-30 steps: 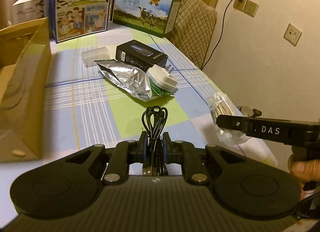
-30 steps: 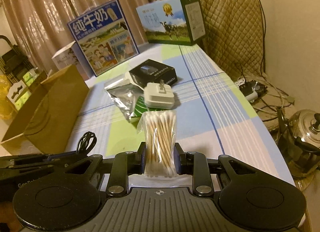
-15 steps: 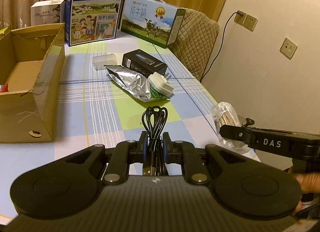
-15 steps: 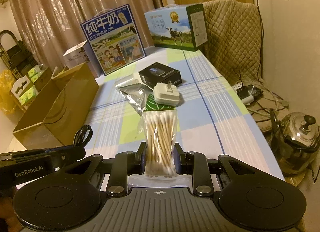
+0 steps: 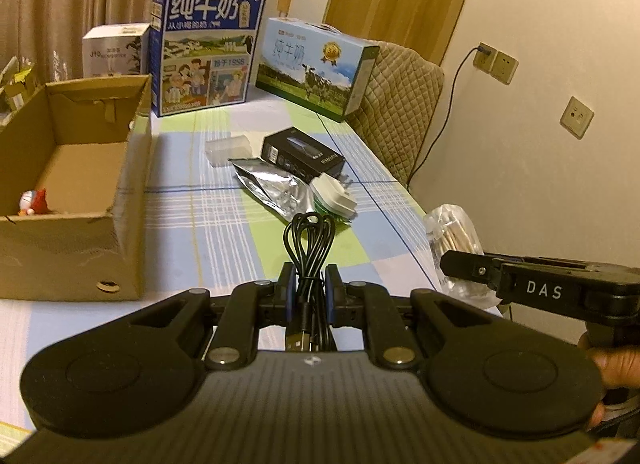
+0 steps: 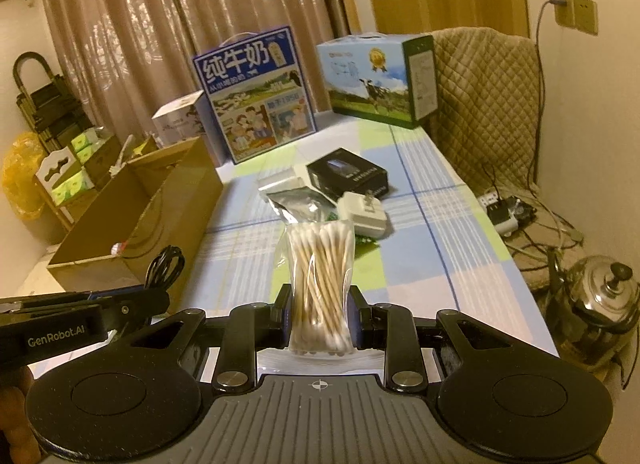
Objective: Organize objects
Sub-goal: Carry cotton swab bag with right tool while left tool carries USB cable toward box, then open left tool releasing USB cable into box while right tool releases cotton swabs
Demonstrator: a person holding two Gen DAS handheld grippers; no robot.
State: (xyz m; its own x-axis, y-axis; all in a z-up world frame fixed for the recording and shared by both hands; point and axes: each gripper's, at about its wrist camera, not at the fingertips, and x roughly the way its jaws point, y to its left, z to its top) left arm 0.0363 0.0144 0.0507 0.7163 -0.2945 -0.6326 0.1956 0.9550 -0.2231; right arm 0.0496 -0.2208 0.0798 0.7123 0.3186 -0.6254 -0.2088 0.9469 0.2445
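Two loads are up: left gripper [image 5: 310, 284] pinches a coiled USB cable [image 5: 309, 240], right gripper [image 6: 319, 314] a cotton-swab bag [image 6: 320, 276]; next, I'd guess, into the cardboard box [image 5: 128, 200].

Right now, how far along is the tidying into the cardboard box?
Done: one small toy lies in the cardboard box. In hand: the left gripper is shut on a coiled black cable, and the right gripper is shut on a bag of cotton swabs; both are over the table, not at the box. Left: the foil pouch, white charger, black box and clear case.
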